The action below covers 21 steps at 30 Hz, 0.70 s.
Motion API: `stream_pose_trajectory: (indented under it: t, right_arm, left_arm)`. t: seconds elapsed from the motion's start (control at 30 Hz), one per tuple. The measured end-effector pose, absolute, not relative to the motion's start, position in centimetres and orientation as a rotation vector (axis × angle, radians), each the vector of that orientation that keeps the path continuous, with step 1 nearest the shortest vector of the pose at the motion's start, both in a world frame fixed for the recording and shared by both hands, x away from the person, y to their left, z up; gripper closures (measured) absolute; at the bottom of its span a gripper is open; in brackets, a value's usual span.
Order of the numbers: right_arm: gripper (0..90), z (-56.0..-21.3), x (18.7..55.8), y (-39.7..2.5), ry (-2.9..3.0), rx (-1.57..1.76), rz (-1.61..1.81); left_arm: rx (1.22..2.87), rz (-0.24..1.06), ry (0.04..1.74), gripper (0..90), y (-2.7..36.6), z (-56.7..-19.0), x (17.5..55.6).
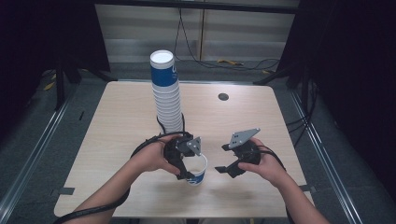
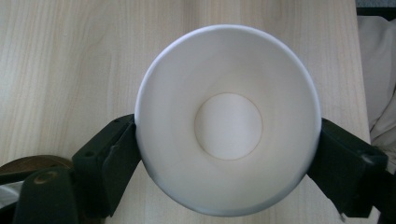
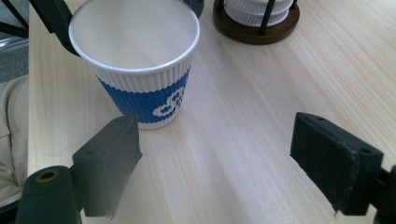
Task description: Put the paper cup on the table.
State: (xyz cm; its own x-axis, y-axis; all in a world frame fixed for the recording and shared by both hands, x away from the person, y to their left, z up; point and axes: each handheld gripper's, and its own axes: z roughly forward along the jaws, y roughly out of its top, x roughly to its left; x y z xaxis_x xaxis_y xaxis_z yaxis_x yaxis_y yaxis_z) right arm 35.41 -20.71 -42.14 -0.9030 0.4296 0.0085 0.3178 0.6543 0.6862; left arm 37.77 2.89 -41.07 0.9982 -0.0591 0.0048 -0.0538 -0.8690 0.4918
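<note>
Cup (image 2: pixel 228 122) sits clamped at its rim by left gripper (image 1: pixel 186 161); right gripper (image 1: pixel 229 169) gapes empty. Paper wall likely light, crushable; ribbed band suits holding.

Paper cup (image 3: pixel 140 70): white ribbed wall, blue band with white dotted motif, plain white inside; stack of cups (image 1: pixel 166 91) white-ribbed with blue top cup; cup holder base (image 3: pixel 257 28) dark brown; table (image 1: pixel 261 121) pale wood grain; gripper jaws black, plates grey.
</note>
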Motion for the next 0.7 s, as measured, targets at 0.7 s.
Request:
stream_pose_trajectory:
  t: [0.7]
  right_arm:
    - [15.3,-42.3,34.9,-21.1,2.716,0.638,1.075]
  left_arm:
    - [2.565,-0.076,-0.066,15.9,2.9,-43.9,36.8]
